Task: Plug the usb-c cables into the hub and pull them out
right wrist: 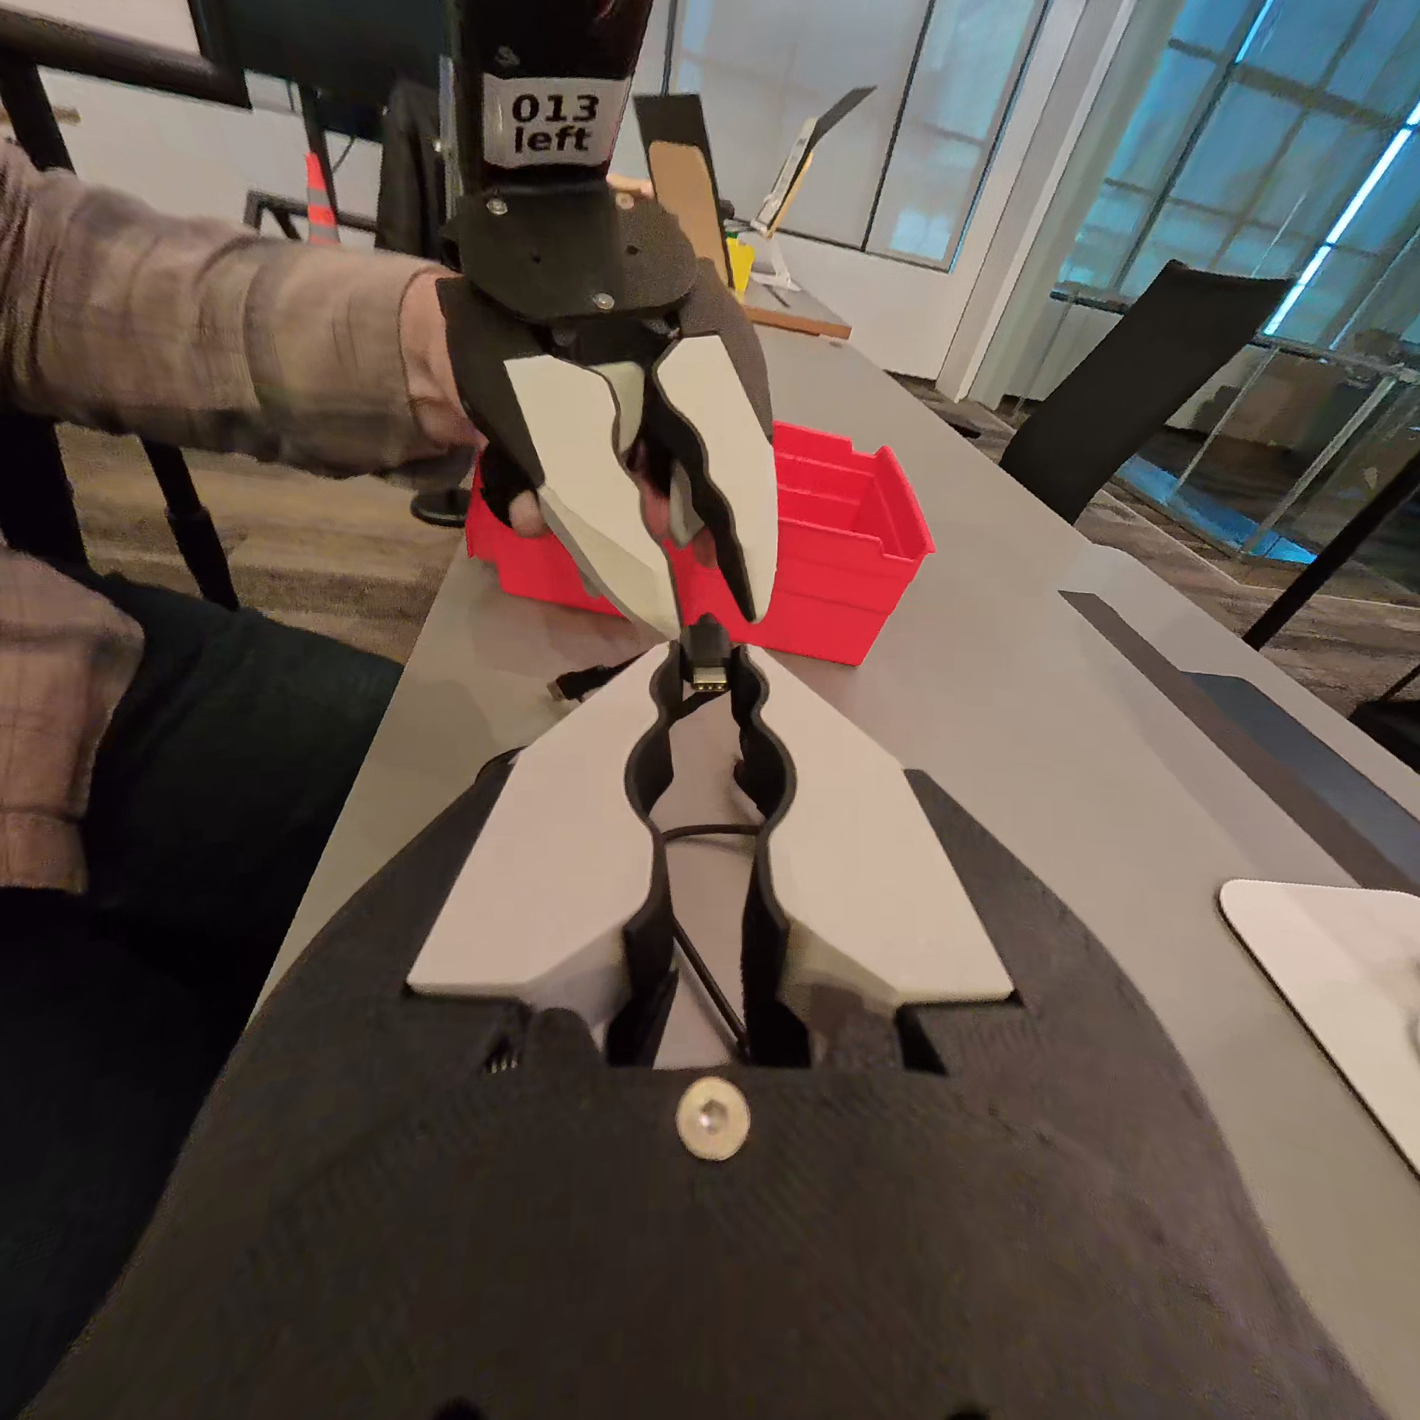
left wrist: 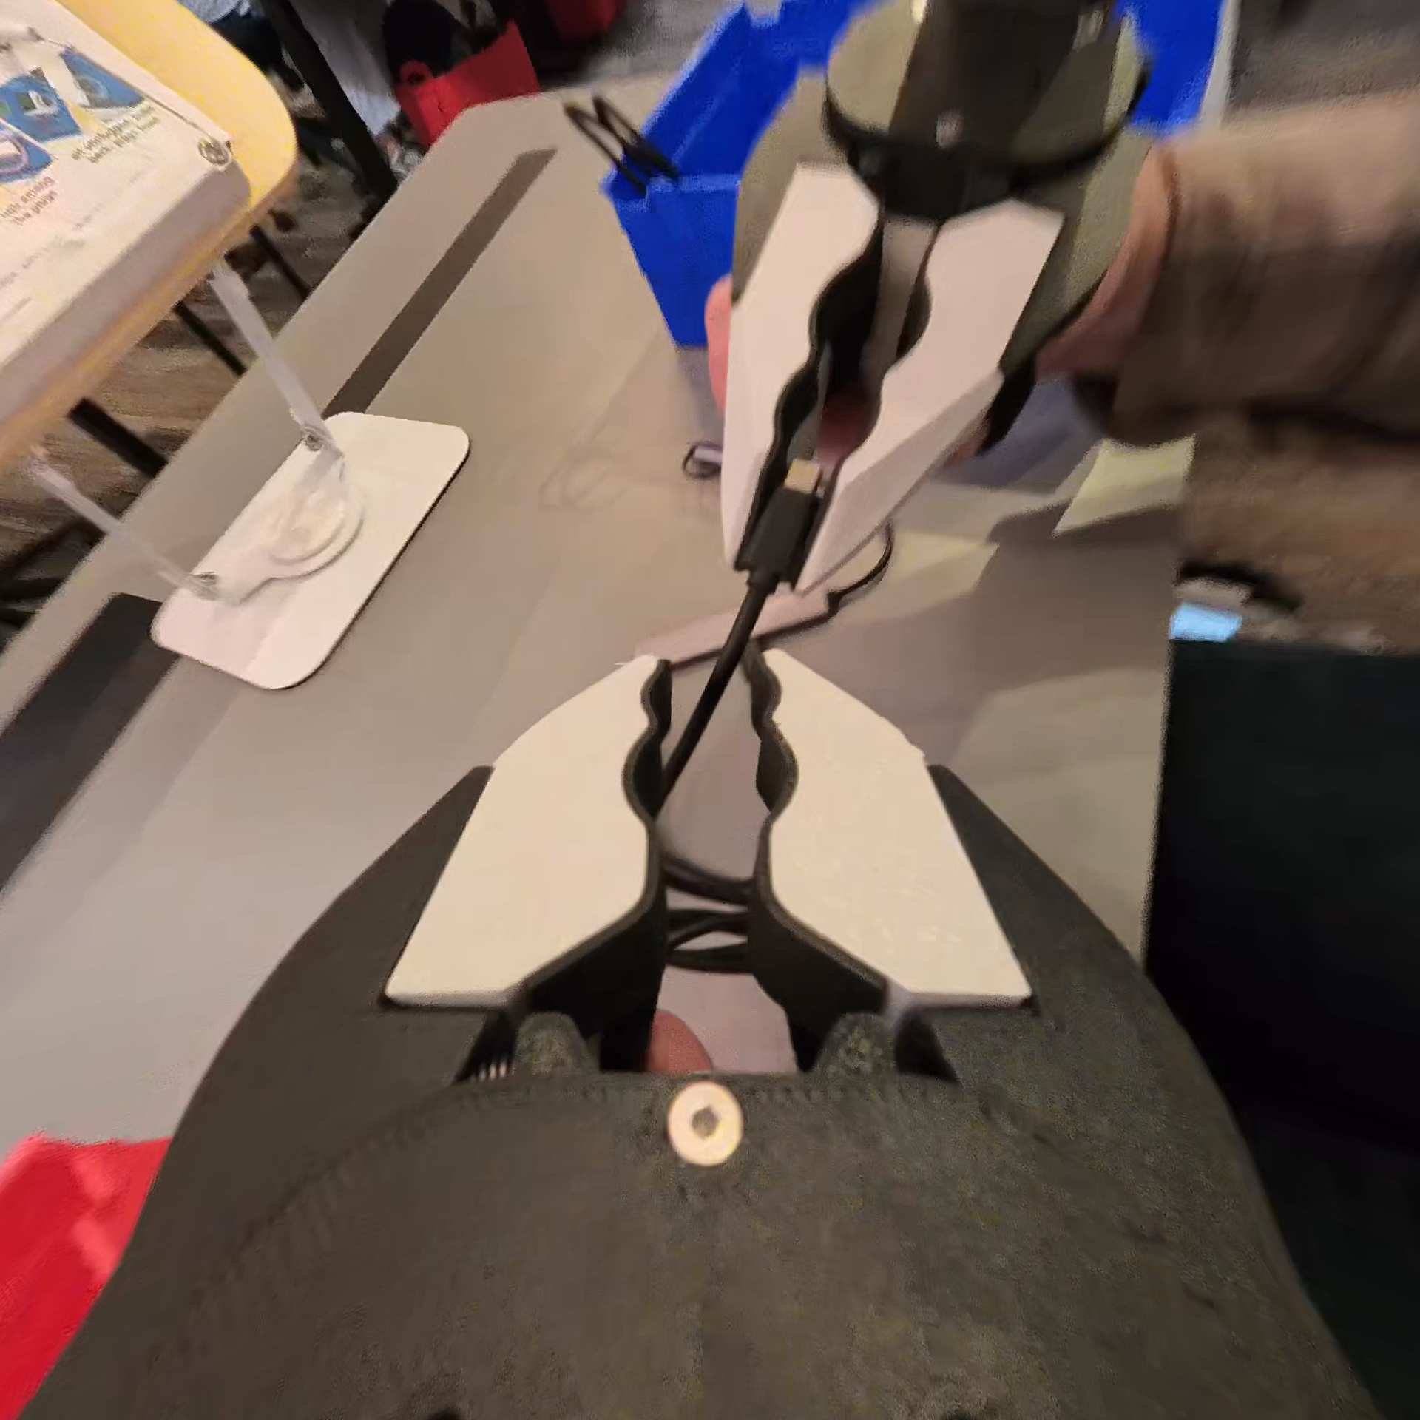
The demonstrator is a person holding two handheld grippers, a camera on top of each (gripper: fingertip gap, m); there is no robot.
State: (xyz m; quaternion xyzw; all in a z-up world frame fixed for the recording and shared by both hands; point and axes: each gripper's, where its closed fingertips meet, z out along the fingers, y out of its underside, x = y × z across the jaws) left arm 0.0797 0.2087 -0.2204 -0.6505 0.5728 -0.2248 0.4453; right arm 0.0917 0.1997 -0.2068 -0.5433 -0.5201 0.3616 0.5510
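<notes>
While both grippers hang over the grey table, the right gripper pinches the black usb-c plug at its fingertips, metal tip pointing back between the fingers. The cable runs down through the left gripper, whose fingers are slightly spread and grip nothing. The grey hub lies on the table beneath them, unplugged. Red bin behind.

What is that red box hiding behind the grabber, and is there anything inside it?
The red bin sits on the gray table behind the left gripper. The part showing looks empty: only red walls. The gripper and a hand cover its left part, so that stays unknown.
</notes>
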